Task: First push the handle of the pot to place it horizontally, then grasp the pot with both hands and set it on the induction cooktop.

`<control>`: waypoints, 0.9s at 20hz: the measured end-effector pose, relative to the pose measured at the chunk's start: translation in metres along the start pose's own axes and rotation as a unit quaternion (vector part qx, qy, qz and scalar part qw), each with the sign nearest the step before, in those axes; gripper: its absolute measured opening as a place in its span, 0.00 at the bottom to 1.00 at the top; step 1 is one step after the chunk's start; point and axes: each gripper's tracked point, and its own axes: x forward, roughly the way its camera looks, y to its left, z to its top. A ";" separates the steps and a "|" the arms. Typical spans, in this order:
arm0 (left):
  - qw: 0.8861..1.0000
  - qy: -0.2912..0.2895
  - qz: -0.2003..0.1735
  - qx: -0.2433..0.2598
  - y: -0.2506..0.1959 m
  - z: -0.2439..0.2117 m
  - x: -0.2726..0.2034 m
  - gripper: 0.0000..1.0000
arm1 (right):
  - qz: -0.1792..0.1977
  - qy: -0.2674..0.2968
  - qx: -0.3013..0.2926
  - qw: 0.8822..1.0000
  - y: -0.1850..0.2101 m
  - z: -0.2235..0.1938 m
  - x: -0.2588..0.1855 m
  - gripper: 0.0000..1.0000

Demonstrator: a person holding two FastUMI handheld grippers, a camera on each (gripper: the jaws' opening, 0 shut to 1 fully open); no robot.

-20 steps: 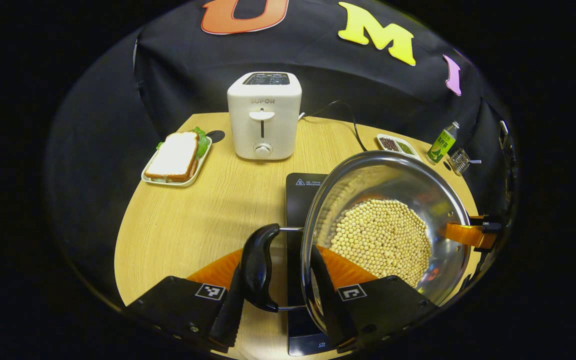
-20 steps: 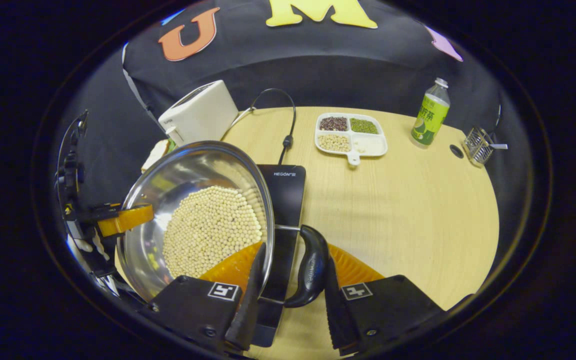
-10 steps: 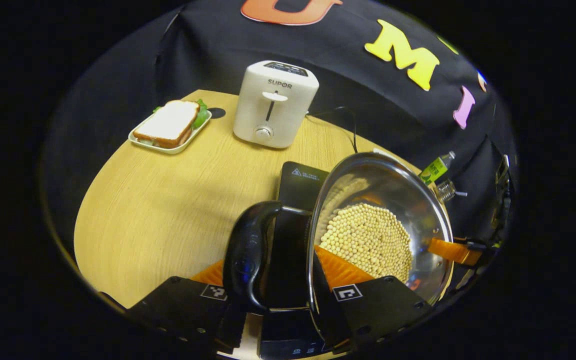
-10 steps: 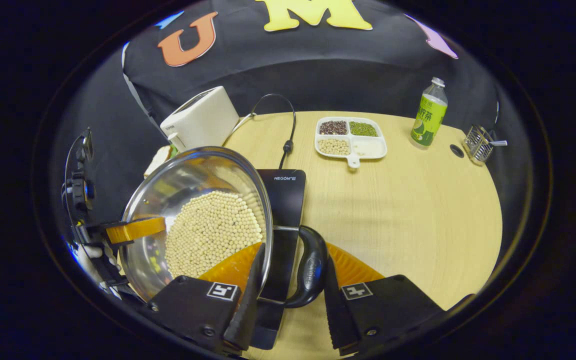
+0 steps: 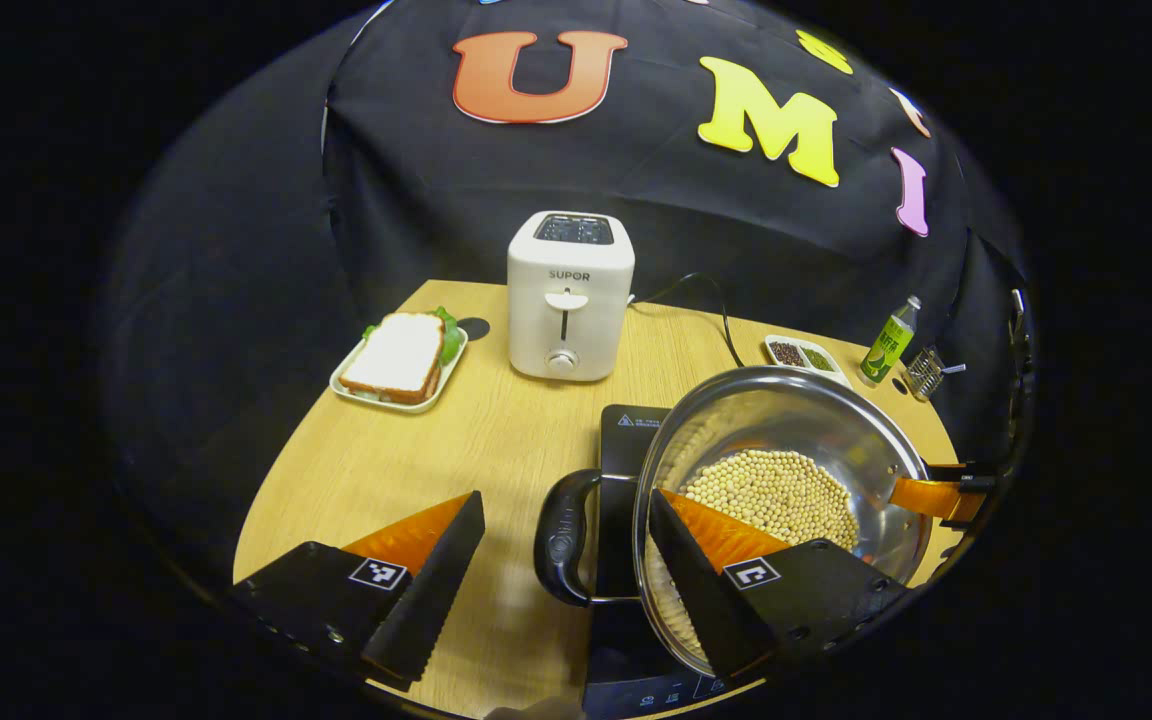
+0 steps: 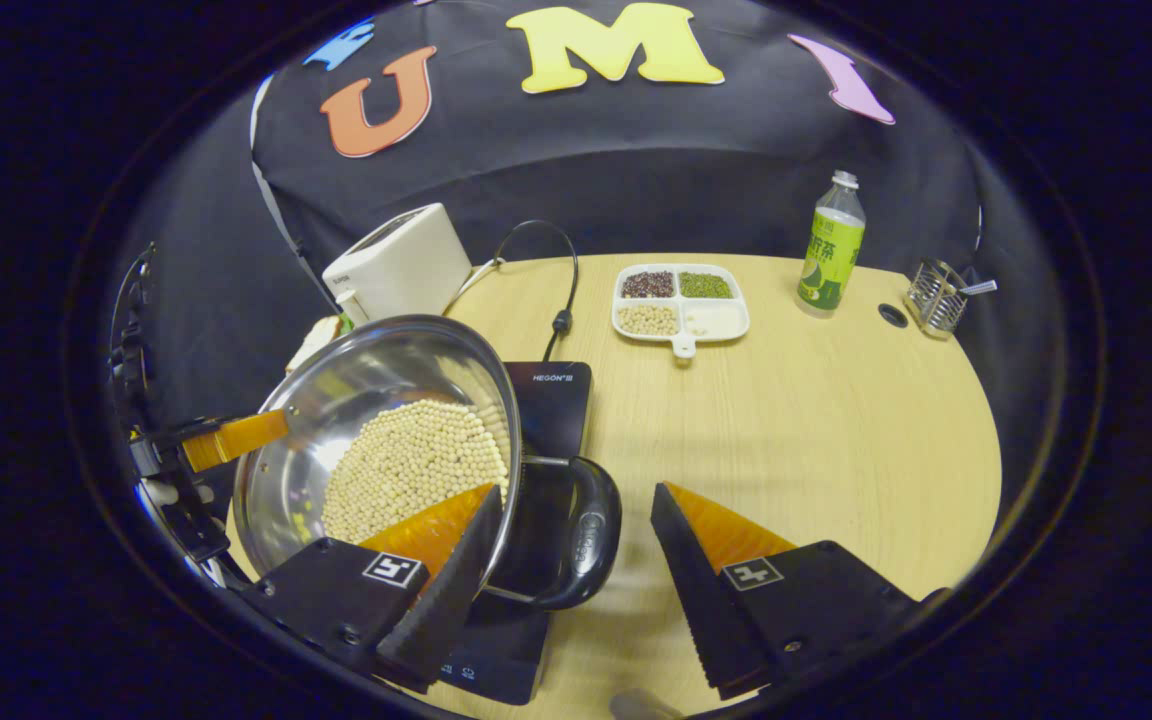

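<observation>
A steel pot holding pale beans sits on the black induction cooktop. Its two black loop handles lie level, one on each side. My left gripper is open around the near handle, with its right finger over the rim above the beans. In the right gripper view the pot is at the left on the cooktop. My right gripper is open around the other handle, and its left finger is over the rim. Each view also shows the opposite gripper at the pot's far rim.
On the wooden table, a white toaster and a sandwich plate stand at the back left. A divided dish of grains, a green bottle and a wire holder stand at the back right. A black cable runs behind the cooktop.
Both grippers were shut on the pot's handles and rim and have now opened and let go. The pot has come down level onto the cooktop.
</observation>
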 end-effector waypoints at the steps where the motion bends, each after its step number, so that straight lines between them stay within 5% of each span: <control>1: 1.000 -0.002 0.005 0.001 0.001 0.000 -0.004 0.98 | 0.000 -0.006 -0.003 1.000 -0.002 0.003 -0.003 0.98; 12: 0.996 -0.035 0.078 0.001 0.001 -0.002 -0.068 0.98 | 0.015 -0.071 -0.026 0.997 -0.028 0.025 -0.077 0.96; 18: 0.989 -0.116 0.092 0.023 -0.085 0.019 -0.155 0.97 | 0.035 -0.116 -0.053 0.991 -0.073 0.031 -0.163 0.92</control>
